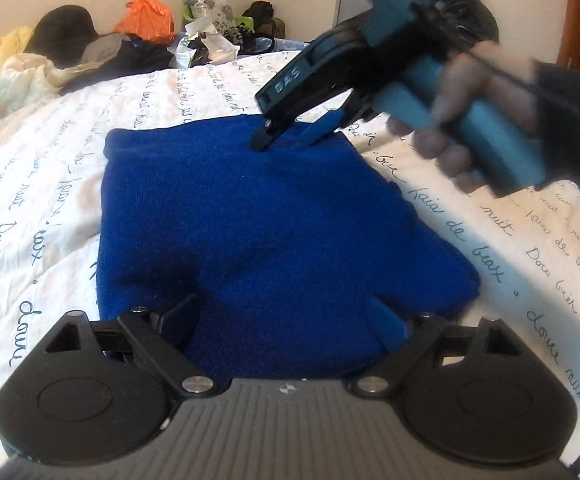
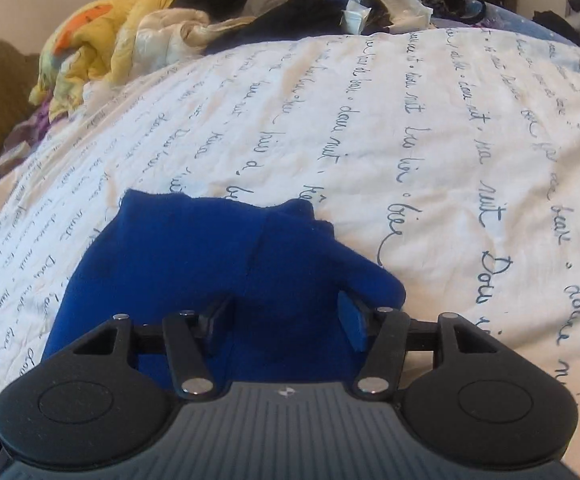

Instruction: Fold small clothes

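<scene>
A blue knitted garment [image 1: 270,220] lies folded flat on a white bedcover [image 1: 50,200] printed with dark handwriting. My left gripper [image 1: 284,316] is open wide over the garment's near edge, its fingers resting apart on the cloth. At the garment's far edge my right gripper [image 1: 286,138], held by a person's hand [image 1: 446,120], points down with its tips on the cloth. In the right wrist view the right gripper [image 2: 286,320] stands open about halfway over the blue garment [image 2: 194,256]. The fabric lies loose between its fingers and the pads do not press on it.
Along the far side of the bed lie a crumpled yellow quilt [image 2: 102,32], dark clothes [image 1: 138,56], an orange bag [image 1: 146,20] and crumpled wrappers [image 2: 386,8]. White bedcover [image 2: 430,140] stretches out to the right of the garment.
</scene>
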Motion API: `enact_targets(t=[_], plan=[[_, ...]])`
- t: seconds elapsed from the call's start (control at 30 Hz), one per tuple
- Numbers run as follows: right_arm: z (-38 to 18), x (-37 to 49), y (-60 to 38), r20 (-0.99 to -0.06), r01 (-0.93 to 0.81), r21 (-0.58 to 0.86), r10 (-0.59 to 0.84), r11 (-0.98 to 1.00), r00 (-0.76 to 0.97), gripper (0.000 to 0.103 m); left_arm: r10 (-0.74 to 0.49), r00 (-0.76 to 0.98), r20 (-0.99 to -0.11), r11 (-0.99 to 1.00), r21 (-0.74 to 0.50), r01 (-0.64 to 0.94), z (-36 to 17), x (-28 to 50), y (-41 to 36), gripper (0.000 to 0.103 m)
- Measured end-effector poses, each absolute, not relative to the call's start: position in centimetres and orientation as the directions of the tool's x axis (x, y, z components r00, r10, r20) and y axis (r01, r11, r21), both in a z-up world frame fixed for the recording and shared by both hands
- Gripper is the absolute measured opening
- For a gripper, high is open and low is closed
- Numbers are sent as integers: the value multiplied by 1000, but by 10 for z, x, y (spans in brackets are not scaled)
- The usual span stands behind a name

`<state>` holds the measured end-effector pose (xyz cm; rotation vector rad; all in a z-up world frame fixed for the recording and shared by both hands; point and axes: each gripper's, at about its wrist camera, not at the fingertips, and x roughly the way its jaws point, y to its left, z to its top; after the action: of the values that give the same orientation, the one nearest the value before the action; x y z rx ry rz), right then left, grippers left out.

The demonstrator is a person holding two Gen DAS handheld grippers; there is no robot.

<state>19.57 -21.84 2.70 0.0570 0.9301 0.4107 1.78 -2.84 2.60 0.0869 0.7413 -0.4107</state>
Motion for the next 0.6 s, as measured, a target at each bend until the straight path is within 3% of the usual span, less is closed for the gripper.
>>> enact_targets(t=[0.13, 0.2, 0.3, 0.37, 0.53, 0.6], plan=[[61, 132, -221, -656, -371, 239, 431, 897, 620, 60, -337, 665, -667, 917, -71, 393, 26, 16, -28, 91], [66, 110, -218, -622, -418, 284, 498, 863, 604, 70, -335, 665, -667, 916, -66, 395, 25, 17, -29, 92], [38, 107, -192, -727, -462, 203, 449, 863, 520, 73, -329, 664, -671, 917, -60, 394, 24, 19, -32, 94], [17, 105, -188, -682, -525, 103, 444, 845, 581, 73, -331, 661, -674, 917, -64, 394, 25, 20, -32, 94], [39, 123, -185, -727, -446, 168, 416, 879, 546, 74, -330, 661, -673, 918, -66, 391, 25, 19, -31, 94], [52, 108, -182, -693, -481, 167, 449, 861, 563, 74, -328, 669, -667, 918, -59, 392, 23, 17, -32, 95]])
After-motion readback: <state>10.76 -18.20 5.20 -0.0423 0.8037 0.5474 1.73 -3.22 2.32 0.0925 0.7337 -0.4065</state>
